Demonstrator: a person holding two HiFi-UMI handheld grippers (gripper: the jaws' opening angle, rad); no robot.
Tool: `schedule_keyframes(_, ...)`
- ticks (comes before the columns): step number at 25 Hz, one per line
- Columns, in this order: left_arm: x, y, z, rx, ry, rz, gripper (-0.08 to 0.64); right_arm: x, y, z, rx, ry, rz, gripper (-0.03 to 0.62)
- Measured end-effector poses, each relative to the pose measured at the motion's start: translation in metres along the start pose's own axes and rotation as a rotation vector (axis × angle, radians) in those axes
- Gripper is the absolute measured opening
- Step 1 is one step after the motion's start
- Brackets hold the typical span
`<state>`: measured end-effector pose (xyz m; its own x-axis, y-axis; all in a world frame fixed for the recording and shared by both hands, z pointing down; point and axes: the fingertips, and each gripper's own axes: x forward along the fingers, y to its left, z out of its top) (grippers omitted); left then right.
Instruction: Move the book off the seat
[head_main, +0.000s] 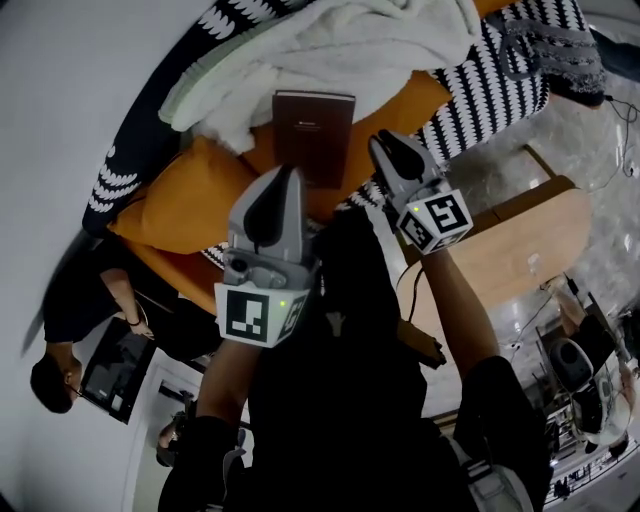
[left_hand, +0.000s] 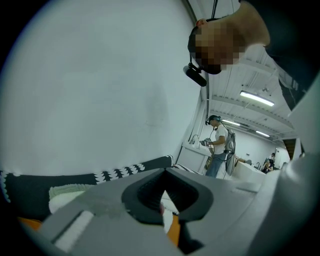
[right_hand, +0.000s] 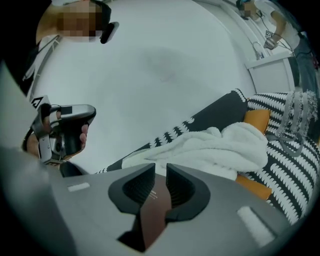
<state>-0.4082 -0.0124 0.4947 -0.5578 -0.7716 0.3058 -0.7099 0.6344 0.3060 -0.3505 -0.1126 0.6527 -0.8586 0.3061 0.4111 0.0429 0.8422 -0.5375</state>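
A dark brown book (head_main: 314, 135) lies flat on an orange seat cushion (head_main: 190, 205) of the sofa, just below a white blanket (head_main: 340, 50). My left gripper (head_main: 283, 182) hovers at the book's near left corner, and in the left gripper view my left gripper (left_hand: 165, 171) has its tips touching, shut on nothing. My right gripper (head_main: 387, 142) hangs close beside the book's right edge. In the right gripper view my right gripper (right_hand: 160, 169) stands open by a narrow gap, and the book (right_hand: 152, 215) shows through that gap beyond the pads, which do not press on it.
A black-and-white patterned cover (head_main: 490, 90) drapes the sofa. A light wooden table (head_main: 520, 250) stands to the right of my arms. One person (head_main: 70, 300) sits at lower left, and another person (left_hand: 217, 145) stands far off by a counter.
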Motion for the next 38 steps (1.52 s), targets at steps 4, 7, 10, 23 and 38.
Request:
schedule_keyframes(4, 0.005, 0.004, -0.008, -0.007, 0.0, 0.009, 0.006, 0.011, -0.008, -0.018, 0.039, 0.026, 0.021, 0.087)
schedule_keyframes(7, 0.007, 0.008, -0.013, -0.011, 0.004, 0.017, 0.006, 0.019, -0.011, -0.032, 0.065, 0.05, 0.039, 0.103)
schedule_keyframes(10, 0.01, 0.013, -0.018, -0.016, 0.005, 0.025, 0.006, 0.028, -0.016, -0.047, 0.092, 0.077, 0.046, 0.135)
schedule_keyframes(23, 0.021, 0.035, -0.029, -0.039, 0.005, 0.031, 0.006, 0.059, -0.038, -0.103, 0.227, 0.169, 0.092, 0.166)
schedule_keyframes(38, 0.025, 0.049, -0.045, -0.085, 0.023, 0.052, 0.006, 0.087, -0.036, -0.136, 0.313, 0.251, 0.223, 0.225)
